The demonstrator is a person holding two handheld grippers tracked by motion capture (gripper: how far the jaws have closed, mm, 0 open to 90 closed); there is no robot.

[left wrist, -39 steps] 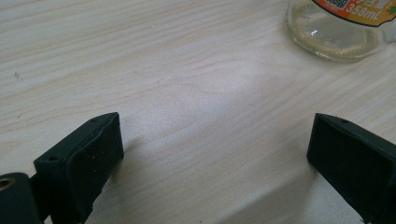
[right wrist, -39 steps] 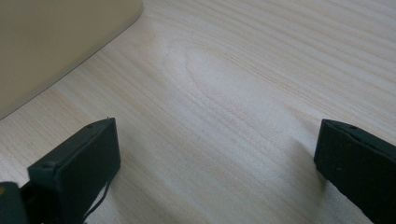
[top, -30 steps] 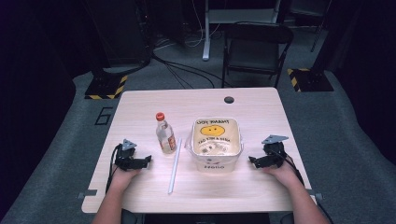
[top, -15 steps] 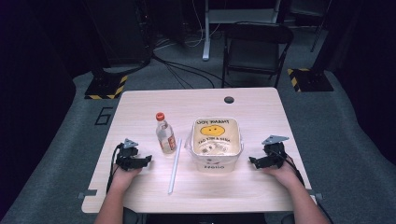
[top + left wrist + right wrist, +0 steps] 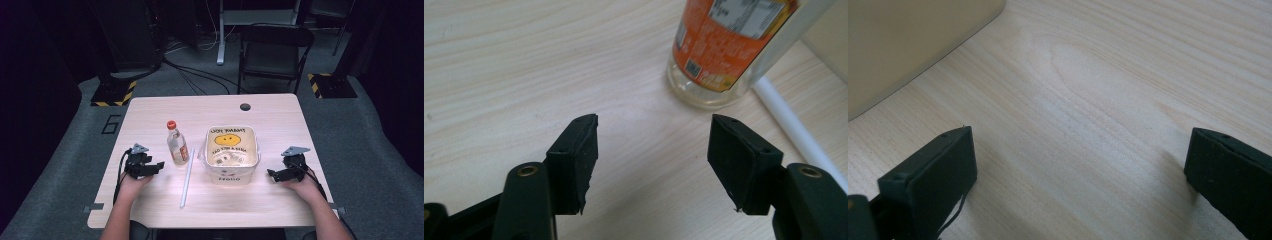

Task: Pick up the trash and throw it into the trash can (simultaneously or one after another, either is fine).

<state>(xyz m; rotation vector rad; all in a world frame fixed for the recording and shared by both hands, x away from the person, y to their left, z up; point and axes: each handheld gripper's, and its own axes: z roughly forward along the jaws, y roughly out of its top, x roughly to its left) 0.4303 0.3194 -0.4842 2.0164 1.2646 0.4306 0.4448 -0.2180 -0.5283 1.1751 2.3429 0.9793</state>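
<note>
The person sits at the near edge of the counter (image 5: 150, 115) with a pair of tongs in each hand, both resting low on the wood. The left tongs (image 5: 159, 165) point toward the bottle (image 5: 177, 145), which stands upright just beyond them, red cap on top, orange label round its body. In the left gripper view the tongs (image 5: 653, 137) are spread wide apart with nothing between them, and the bottle's base (image 5: 711, 60) sits close ahead, a little to one side, not touching either jaw. A thin white rod (image 5: 187, 177) lies on the counter between the bottle and the tub (image 5: 231, 172), running toward the person.

The tub is pale, square, with a yellow smiling face printed inside, and sits near the middle of the counter. The right tongs (image 5: 270, 173) lie just beside its right side, aimed at it. In the right gripper view those tongs (image 5: 1080, 160) are also wide apart over bare wood, the tub's wall (image 5: 903, 40) near the left jaw.
</note>
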